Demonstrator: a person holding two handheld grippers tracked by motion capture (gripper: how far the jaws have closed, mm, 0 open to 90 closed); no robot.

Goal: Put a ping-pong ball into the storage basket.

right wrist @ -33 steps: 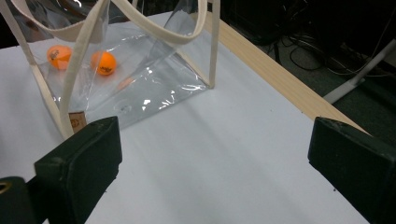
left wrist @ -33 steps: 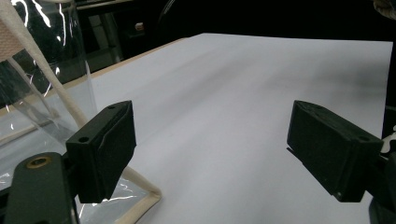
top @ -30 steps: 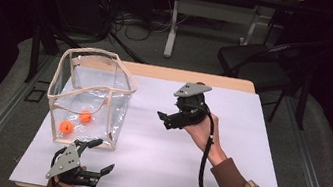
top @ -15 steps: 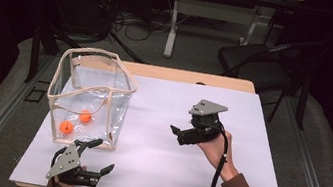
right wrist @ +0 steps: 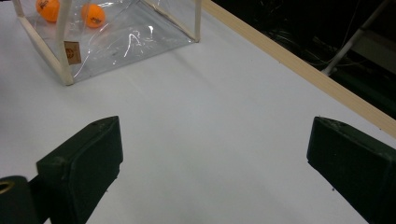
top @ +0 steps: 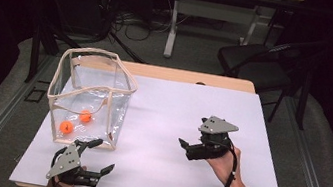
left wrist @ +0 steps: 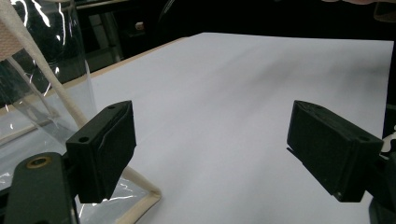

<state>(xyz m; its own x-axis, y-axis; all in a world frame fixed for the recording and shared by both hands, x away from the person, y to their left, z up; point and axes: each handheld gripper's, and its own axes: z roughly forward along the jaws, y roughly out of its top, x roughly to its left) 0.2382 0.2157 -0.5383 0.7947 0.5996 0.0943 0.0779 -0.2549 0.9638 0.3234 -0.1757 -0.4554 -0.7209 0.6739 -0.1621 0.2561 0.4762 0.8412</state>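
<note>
The left gripper (top: 96, 156) is being held at the near edge of the white table (top: 175, 120), jaws spread wide with nothing gripped, just beside the near corner of the clear bag (top: 90, 96). Two orange balls (top: 75, 121) are lying inside that bag. The right gripper (top: 185, 146) is being held well apart from the bag, jaws likewise wide and empty

The bag (top: 90, 96) is clear glossy plastic with cloth trim; the table (top: 175, 120) is matt white, wood-edged; the balls (right wrist: 93, 15) look smooth plastic.
</note>
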